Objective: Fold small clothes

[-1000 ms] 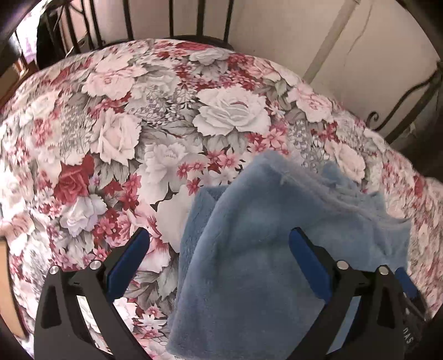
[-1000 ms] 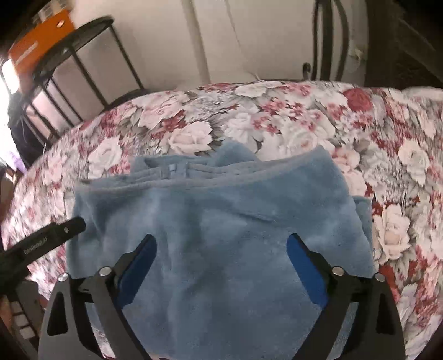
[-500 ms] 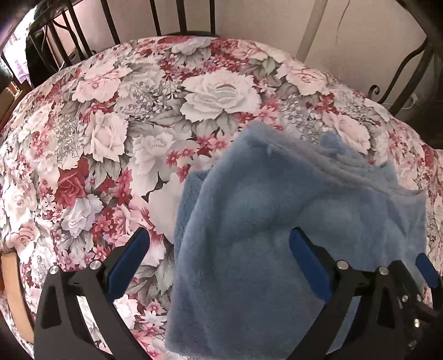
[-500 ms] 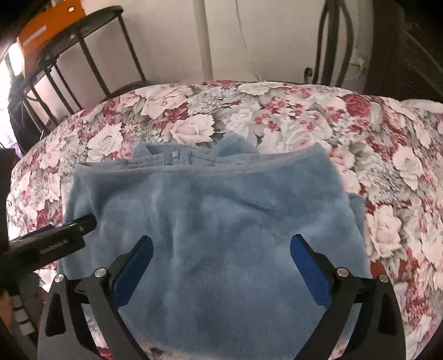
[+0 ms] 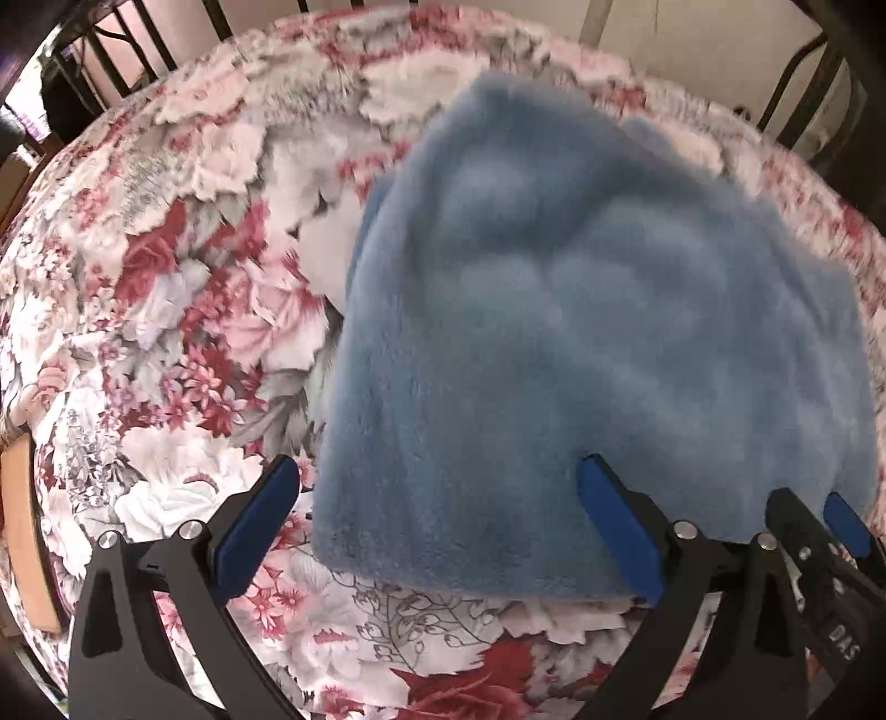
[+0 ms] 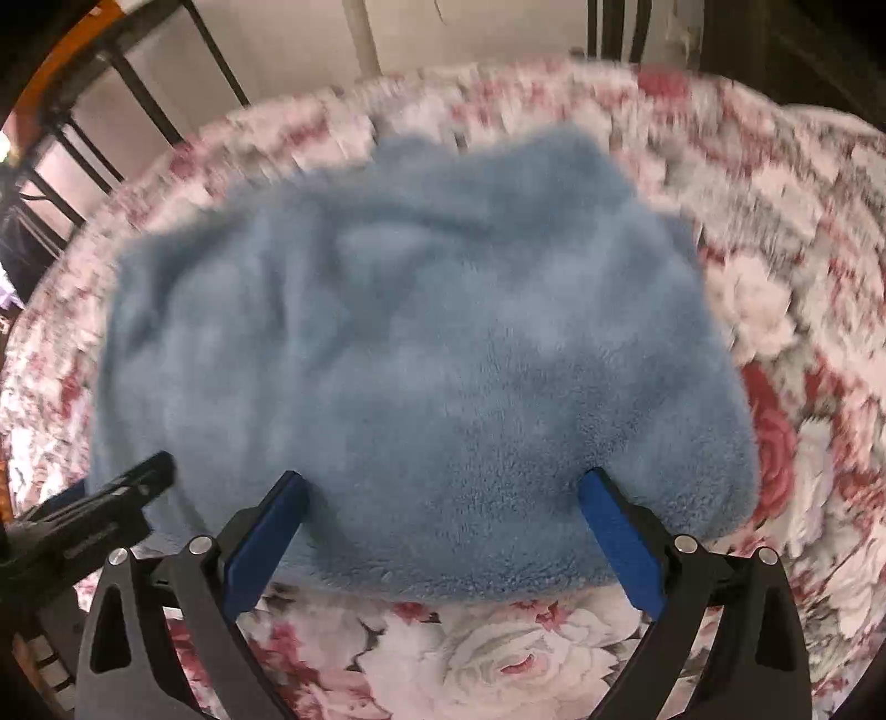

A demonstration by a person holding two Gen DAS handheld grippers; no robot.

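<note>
Fleece (image 5: pixel 581 343), blue and fluffy, lies in a folded heap on the bedspread (image 5: pixel 183 310), a floral one of red, pink and white roses. Left gripper (image 5: pixel 437 526) has its jaws spread wide and released, the fleece's near left corner lying between them. Right gripper (image 6: pixel 443 526) likewise stands with jaws apart and grasping nothing, the near edge of the fleece just ahead and between them. Dark metal bars (image 5: pixel 149 44) rise beyond the bed's far side.
</note>
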